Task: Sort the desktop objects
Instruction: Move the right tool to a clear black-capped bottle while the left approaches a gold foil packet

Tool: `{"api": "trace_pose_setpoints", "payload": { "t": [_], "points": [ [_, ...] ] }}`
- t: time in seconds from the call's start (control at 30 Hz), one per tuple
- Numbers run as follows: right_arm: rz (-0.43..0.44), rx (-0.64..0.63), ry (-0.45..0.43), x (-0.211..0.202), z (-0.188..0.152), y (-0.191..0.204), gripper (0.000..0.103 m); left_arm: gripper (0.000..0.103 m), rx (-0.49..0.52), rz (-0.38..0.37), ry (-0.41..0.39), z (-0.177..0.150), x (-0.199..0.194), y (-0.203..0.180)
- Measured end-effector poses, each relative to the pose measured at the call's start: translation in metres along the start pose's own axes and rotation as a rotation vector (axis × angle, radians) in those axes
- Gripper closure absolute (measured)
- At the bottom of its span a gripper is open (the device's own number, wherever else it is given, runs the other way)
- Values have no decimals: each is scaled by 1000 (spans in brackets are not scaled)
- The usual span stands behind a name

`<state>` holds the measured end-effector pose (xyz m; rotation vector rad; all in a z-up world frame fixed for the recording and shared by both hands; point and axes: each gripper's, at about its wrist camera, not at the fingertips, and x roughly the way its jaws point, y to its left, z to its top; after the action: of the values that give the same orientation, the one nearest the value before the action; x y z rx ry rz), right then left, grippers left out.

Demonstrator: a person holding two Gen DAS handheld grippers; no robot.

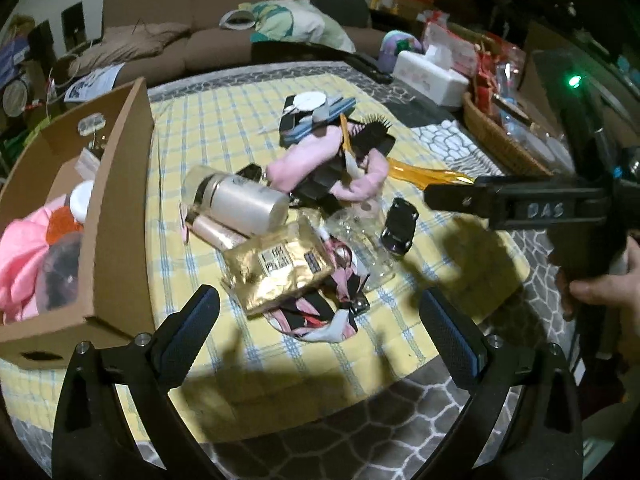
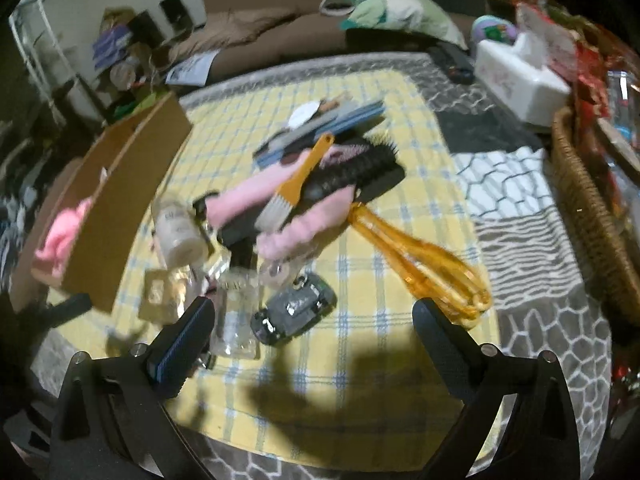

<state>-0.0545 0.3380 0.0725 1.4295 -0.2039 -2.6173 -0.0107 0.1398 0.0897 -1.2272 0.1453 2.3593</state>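
A heap of objects lies on the yellow checked cloth [image 1: 224, 128]: a gold packet [image 1: 280, 266], a white bottle [image 1: 244, 202], a pink cloth [image 1: 304, 162], a black toy car [image 1: 398, 226], an orange whisk [image 2: 424, 260], a black hairbrush [image 2: 356, 168] and an orange-handled brush [image 2: 296, 182]. My left gripper [image 1: 320, 316] is open and empty, above the gold packet. My right gripper [image 2: 314, 330] is open and empty, above the toy car [image 2: 294, 314]; it shows from the side in the left wrist view [image 1: 436, 196].
An open cardboard box [image 1: 116, 184] stands at the left and holds a pink item [image 1: 20, 256] and other things. A white tissue box [image 1: 432, 74] and a wicker basket [image 2: 592, 208] stand at the right. A brown sofa [image 1: 224, 8] is behind.
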Motion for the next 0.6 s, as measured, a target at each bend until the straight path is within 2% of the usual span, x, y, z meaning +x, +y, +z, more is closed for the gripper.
{"api": "trace_pose_setpoints", "payload": {
  "t": [0.17, 0.37, 0.47, 0.6],
  "points": [
    [-5, -62, 52, 30, -4, 10, 7, 4, -43, -32, 15, -5, -2, 3],
    [-19, -230, 66, 51, -9, 27, 5, 4, -103, -54, 20, -4, -8, 18],
    [-13, -239, 58, 52, -8, 27, 5, 4, -117, -50, 21, -2, -8, 24],
    [14, -198, 98, 53, -5, 22, 7, 4, -118, -44, 29, -1, -4, 25]
  ]
}}
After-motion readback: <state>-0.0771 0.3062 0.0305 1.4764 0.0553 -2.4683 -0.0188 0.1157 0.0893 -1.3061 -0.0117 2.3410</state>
